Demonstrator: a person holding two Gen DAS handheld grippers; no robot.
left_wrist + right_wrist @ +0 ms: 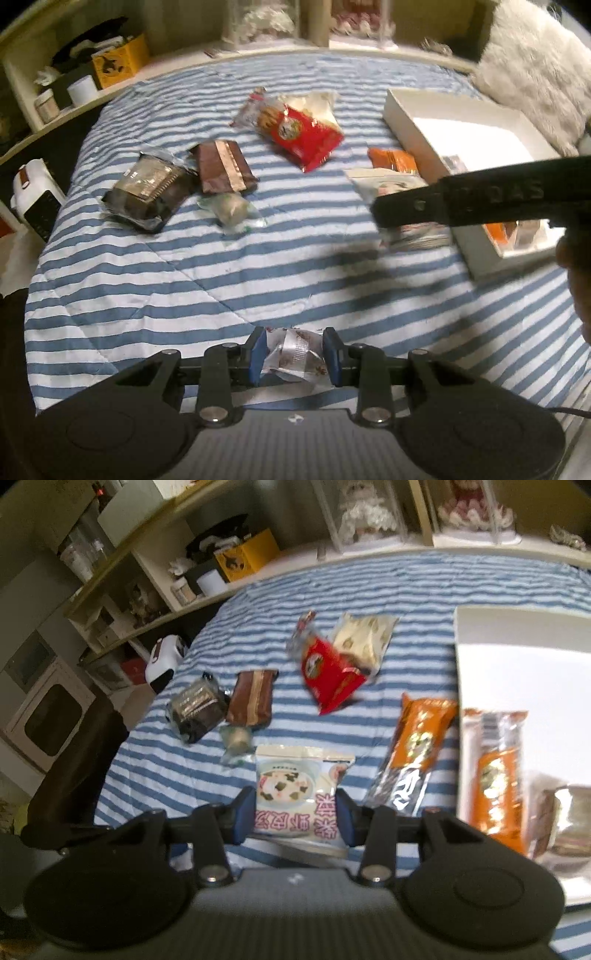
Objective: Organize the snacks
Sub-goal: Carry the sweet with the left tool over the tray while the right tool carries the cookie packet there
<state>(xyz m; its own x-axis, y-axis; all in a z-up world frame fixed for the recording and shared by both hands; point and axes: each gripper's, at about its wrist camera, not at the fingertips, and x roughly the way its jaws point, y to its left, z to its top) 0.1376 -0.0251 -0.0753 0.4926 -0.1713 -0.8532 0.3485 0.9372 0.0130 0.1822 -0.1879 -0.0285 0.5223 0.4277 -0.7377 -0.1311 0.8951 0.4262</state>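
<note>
My left gripper (pixel 294 355) is low over the striped bedspread (pixel 221 280), shut on a small silver-wrapped snack (pixel 295 356). My right gripper (pixel 294 818) holds a white soup packet (pixel 295 794) between its pads; in the left wrist view the right gripper (pixel 384 210) hovers over that packet (pixel 384 184). A white box (pixel 517 646) on the right holds an orange packet (pixel 498 775) and a silver one (pixel 569 812). On the bed lie another orange packet (pixel 421 734), a red packet (pixel 303 133), a brown packet (pixel 223 166), a dark packet (pixel 147 188) and a small pale round snack (pixel 231 210).
A cream packet (pixel 364 638) lies behind the red one. Shelves with a yellow box (pixel 118 62) run along the bed's far left side. A white appliance (pixel 33 195) stands on the floor at the left. A fluffy white pillow (pixel 535 74) lies behind the box. A hand (pixel 576 277) shows at the right edge.
</note>
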